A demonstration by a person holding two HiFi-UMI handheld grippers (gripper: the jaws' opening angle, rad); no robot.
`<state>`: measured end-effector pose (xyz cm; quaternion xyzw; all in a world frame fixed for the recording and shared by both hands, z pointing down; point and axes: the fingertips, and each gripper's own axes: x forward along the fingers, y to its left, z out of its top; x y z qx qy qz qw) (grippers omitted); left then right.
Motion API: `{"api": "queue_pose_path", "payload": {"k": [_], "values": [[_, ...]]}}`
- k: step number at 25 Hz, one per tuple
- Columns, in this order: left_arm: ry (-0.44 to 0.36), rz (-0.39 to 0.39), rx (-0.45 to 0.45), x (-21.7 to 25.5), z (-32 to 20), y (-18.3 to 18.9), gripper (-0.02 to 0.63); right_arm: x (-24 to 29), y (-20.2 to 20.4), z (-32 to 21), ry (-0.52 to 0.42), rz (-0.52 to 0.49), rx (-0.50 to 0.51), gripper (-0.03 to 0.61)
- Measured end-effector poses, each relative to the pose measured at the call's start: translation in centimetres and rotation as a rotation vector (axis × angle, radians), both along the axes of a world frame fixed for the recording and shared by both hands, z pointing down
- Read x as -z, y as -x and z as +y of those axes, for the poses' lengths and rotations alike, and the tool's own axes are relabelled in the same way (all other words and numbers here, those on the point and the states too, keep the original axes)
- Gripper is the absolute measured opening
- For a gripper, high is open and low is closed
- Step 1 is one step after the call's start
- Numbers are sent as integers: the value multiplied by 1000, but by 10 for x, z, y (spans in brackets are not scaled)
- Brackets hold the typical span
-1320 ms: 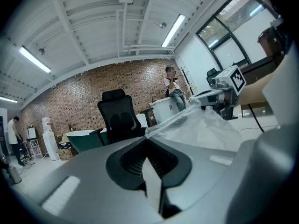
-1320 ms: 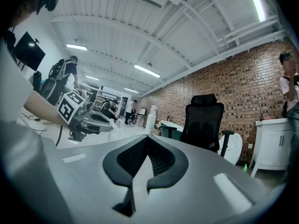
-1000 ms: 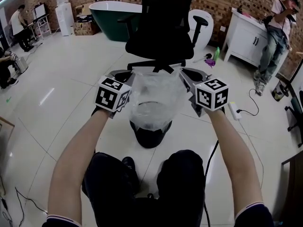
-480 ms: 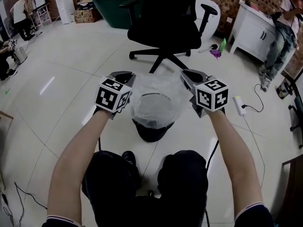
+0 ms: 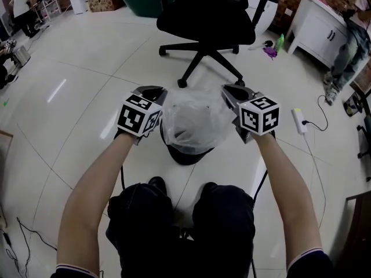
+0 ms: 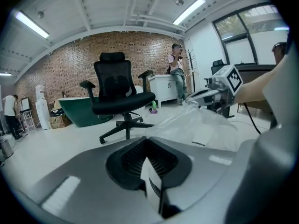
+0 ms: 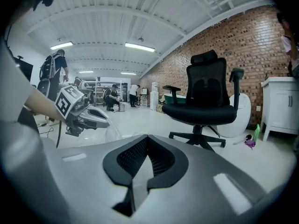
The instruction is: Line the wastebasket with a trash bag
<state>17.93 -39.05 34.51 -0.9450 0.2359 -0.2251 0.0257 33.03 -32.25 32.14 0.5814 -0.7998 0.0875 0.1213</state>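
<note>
A clear plastic trash bag (image 5: 194, 120) hangs stretched between my two grippers, its mouth held wide. Under it stands the black wastebasket (image 5: 186, 154), mostly covered by the bag, with only its near side showing. My left gripper (image 5: 160, 93) is shut on the bag's left edge, and a pale sliver of film sits pinched in the left gripper (image 6: 150, 169). My right gripper (image 5: 228, 91) is shut on the bag's right edge. In the right gripper view, thin film runs between the closed halves of the right gripper (image 7: 138, 171). The bag (image 6: 201, 127) spreads toward the other hand.
A black office chair (image 5: 206, 25) stands just beyond the basket on the white tiled floor. A white power strip (image 5: 299, 120) and its cable lie at the right. A white cabinet (image 5: 322, 30) and a person are at the far right. My knees are below the basket.
Both grippers have come down together with the bag. The bag has sunk over the wastebasket and hides more of it.
</note>
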Motion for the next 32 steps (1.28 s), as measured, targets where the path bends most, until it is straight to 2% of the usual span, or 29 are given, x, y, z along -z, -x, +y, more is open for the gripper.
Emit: {"api": "queue_pose_path", "payload": {"k": [9,19,24,32], "values": [[64,-37,21,-48,-18,-1,12,-57,-14,-18,85,-13,-9,2],[139,-125,65,-107,-63,0,12,-119,-44,-52,188,59,-1,2],[180,-176,60,-136,-77,0,12,-146,-46,-66,240,56,49,2],[271,-262,26,-191,-77,7,12,-184,-38,-69,311,-14,153,2]]}}
